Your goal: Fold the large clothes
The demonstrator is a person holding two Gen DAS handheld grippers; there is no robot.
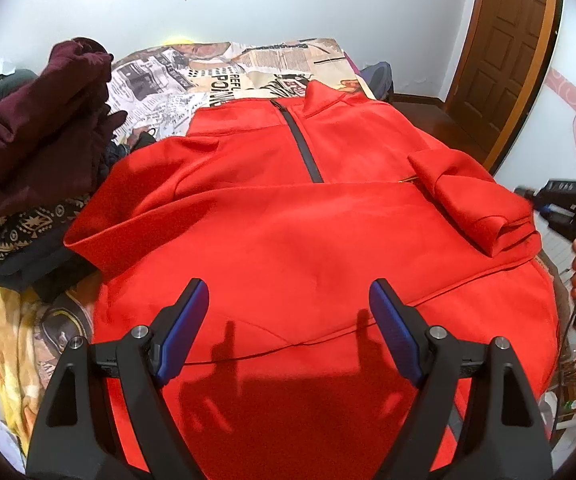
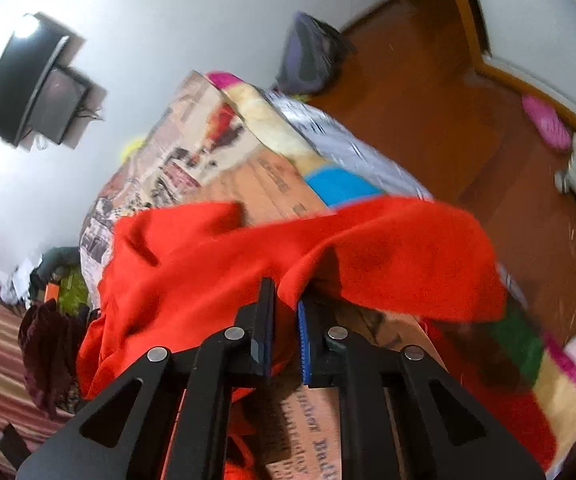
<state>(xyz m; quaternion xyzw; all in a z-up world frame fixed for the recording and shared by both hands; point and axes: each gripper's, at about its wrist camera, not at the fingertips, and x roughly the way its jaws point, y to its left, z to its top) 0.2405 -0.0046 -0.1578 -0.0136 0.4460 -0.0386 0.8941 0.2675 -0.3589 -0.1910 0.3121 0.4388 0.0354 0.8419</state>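
Note:
A large red pullover with a dark half zip lies face up on the bed, collar at the far end. Its left sleeve is folded across the chest and its right sleeve cuff is folded inward. My left gripper hovers open and empty above the lower hem. My right gripper is shut on a lifted edge of the red pullover, which drapes over its fingers. In the left wrist view the right gripper's body shows at the right edge.
A newspaper-print sheet covers the bed. A pile of maroon and patterned clothes lies at the left. A wooden door and brown floor are to the right. A screen hangs on the wall.

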